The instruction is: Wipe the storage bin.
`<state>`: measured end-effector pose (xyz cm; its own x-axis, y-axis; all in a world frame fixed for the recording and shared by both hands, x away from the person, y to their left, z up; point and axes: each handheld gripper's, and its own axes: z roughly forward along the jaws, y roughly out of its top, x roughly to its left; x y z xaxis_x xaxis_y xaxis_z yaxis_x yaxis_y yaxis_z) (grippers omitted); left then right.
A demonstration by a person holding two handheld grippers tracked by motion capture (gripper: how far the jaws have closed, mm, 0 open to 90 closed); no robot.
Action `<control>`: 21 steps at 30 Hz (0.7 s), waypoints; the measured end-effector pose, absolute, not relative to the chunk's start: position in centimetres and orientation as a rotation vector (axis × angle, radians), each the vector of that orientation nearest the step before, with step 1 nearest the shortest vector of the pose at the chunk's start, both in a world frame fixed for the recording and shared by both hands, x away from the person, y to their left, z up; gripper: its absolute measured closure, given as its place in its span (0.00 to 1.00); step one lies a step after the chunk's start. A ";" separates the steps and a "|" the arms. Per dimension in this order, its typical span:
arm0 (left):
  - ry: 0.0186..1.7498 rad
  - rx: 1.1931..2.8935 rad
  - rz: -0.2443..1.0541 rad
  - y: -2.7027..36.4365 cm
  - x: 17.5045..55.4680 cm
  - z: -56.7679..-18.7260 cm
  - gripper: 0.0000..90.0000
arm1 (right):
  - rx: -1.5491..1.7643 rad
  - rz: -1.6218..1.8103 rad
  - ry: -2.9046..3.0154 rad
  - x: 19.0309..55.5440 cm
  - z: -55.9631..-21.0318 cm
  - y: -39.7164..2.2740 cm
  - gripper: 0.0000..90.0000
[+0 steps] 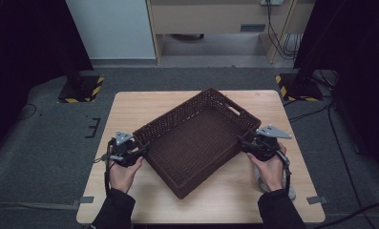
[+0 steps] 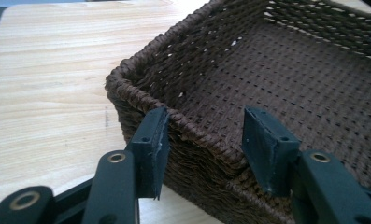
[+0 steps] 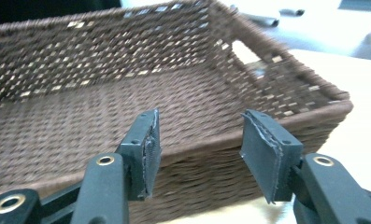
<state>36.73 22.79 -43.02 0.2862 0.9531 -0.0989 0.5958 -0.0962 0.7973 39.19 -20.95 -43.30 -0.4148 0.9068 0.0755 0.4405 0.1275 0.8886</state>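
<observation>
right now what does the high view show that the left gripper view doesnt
High view alone: both hands with the left gripper and right gripper at opposite sides of the basket, the basket's cut-out handle, the whole table, the grey floor.

Left gripper view alone: its own jaws up close, standing apart either side of the basket's rim near a corner, pads not pressing on it.

Both: the brown woven basket, nothing in the parts seen, on the light wooden table.

Tools (image 1: 146,148) (image 1: 239,141) flank wicker basket (image 1: 196,143)
</observation>
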 end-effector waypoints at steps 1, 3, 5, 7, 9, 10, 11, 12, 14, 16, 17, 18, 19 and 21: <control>1.408 1.791 0.593 22.9 37.0 -43.0 0.56 | 1.303 1.240 1.901 39.2 -43.2 -21.4 0.51; 1.416 1.781 0.590 23.2 37.4 -43.1 0.57 | 1.318 1.235 1.885 39.3 -43.2 -22.4 0.51; 1.419 1.784 0.587 23.5 37.7 -43.2 0.58 | 1.324 1.237 1.872 39.4 -43.2 -23.2 0.51; 1.425 1.777 0.583 23.8 38.0 -43.2 0.58 | 1.327 1.232 1.862 39.5 -43.2 -23.8 0.50; 1.431 1.783 0.579 24.0 38.4 -43.2 0.58 | 1.326 1.226 1.862 39.7 -43.3 -24.2 0.50; 1.434 1.787 0.580 24.1 38.5 -43.2 0.58 | 1.323 1.225 1.866 39.8 -43.4 -24.3 0.50; 1.431 1.801 0.583 24.2 38.7 -43.2 0.58 | 1.324 1.228 1.867 40.0 -43.5 -24.4 0.50; 1.436 1.792 0.585 24.2 38.8 -43.2 0.58 | 1.320 1.225 1.872 40.1 -43.5 -24.4 0.50; 1.436 1.798 0.581 24.5 39.1 -43.2 0.59 | 1.312 1.235 1.876 40.3 -43.7 -24.3 0.51; 1.438 1.793 0.576 24.8 39.3 -43.3 0.59 | 1.301 1.247 1.879 40.6 -43.8 -24.3 0.52; 1.441 1.792 0.576 24.9 39.5 -43.3 0.59 | 1.294 1.259 1.878 40.7 -43.9 -24.3 0.53; 1.441 1.788 0.574 25.1 39.6 -43.3 0.59 | 1.298 1.273 1.880 40.8 -44.0 -24.2 0.54; 1.441 1.790 0.571 25.1 39.7 -43.2 0.59 | 1.296 1.276 1.881 41.0 -44.0 -24.2 0.57; 1.443 1.783 0.574 25.1 39.7 -43.1 0.58 | 1.291 1.282 1.886 41.1 -44.1 -24.2 0.63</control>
